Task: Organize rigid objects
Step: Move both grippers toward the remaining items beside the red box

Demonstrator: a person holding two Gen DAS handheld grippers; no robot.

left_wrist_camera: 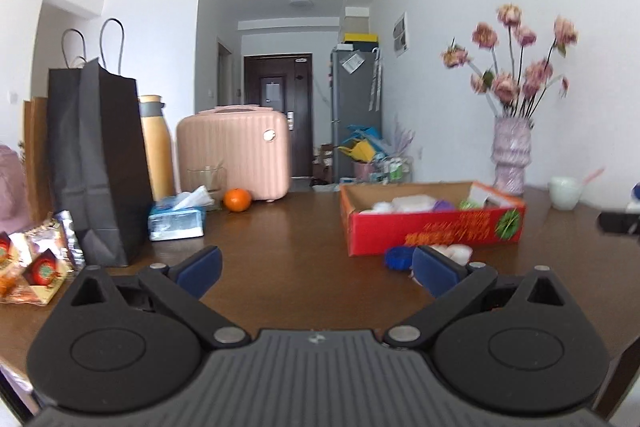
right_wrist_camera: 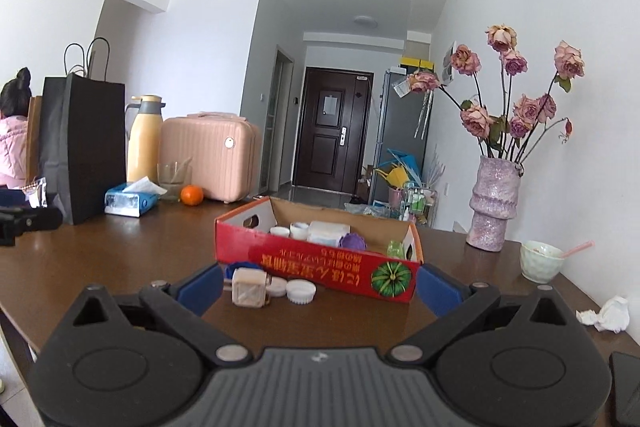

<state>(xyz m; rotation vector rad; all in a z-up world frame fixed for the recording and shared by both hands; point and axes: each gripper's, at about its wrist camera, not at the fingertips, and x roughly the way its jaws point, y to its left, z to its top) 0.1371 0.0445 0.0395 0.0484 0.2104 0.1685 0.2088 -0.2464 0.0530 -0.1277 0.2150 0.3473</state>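
The right gripper and left gripper are wide open and empty; approach the square bottle, lower centre, slowly, then place it in the red box.

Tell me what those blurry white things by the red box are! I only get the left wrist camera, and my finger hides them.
Observer: In the right wrist view, a white ridged lid and a smaller white one sit on the table in front of the red box.
Operator: Anything else there?
Observer: A squarish beige bottle sits just left of them.
Operator: Is there mess I can't see?
Observer: A crumpled white tissue lies near the table's right edge, nearer the camera than the bowl.
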